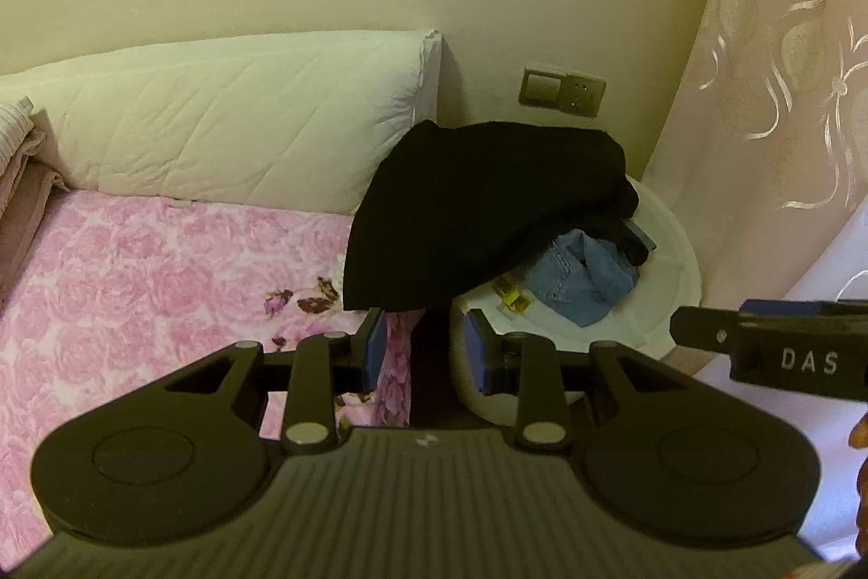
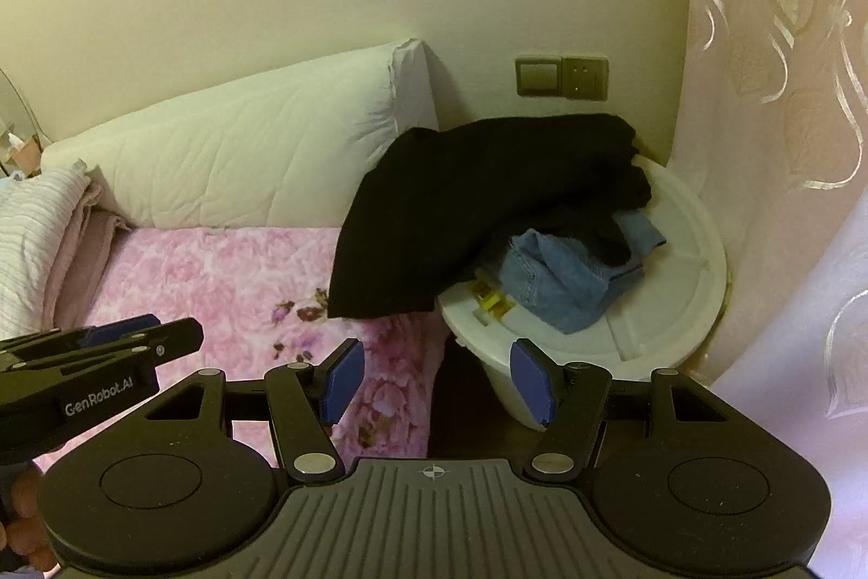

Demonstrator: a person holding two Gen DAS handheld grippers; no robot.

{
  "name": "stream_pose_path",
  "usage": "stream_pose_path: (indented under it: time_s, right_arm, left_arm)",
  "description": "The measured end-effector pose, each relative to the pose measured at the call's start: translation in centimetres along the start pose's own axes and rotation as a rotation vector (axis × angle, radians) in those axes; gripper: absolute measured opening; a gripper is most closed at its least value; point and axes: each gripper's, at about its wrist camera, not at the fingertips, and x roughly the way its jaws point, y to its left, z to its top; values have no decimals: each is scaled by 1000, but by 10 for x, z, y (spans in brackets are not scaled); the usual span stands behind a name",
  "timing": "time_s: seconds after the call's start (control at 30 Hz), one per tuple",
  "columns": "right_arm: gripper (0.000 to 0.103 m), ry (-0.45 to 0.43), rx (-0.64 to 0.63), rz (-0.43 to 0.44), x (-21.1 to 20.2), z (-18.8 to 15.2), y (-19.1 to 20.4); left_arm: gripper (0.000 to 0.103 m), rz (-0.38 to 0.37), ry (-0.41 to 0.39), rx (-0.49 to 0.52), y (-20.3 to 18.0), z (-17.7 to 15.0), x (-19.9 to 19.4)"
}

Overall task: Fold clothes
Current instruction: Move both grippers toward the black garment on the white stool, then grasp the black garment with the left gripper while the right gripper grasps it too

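Left wrist: left gripper (image 1: 426, 348) apart, empty; right gripper (image 2: 436, 381) likewise apart, empty.

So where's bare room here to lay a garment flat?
The pink floral bedspread, between the white pillow and both open grippers, lies bare. The white bin lid is crowded: black garment and jeans cover it.

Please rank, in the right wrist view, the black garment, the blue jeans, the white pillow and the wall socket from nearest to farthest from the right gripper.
From the right gripper:
1. Black garment, its hem just ahead, draped from tub to bed.
2. Blue jeans, ahead right, on the white tub; close to call with the garment.
3. White pillow, far left.
4. Wall socket, farthest.
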Motion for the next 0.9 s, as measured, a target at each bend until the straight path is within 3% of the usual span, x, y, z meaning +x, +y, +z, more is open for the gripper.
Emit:
stream_pose_path:
  time_s: [0.2,0.5,0.9]
  right_arm:
    - [64,46,19,8,18,7,-17]
    - [64,144,86,-9,60,6,-32]
    - [64,143,220,11,145,73,-69]
  left_arm:
    - [27,8,46,9,0,-3,19]
    - [27,-38,121,51,7,-6,76]
    - [27,-112,164,142,17,40,188]
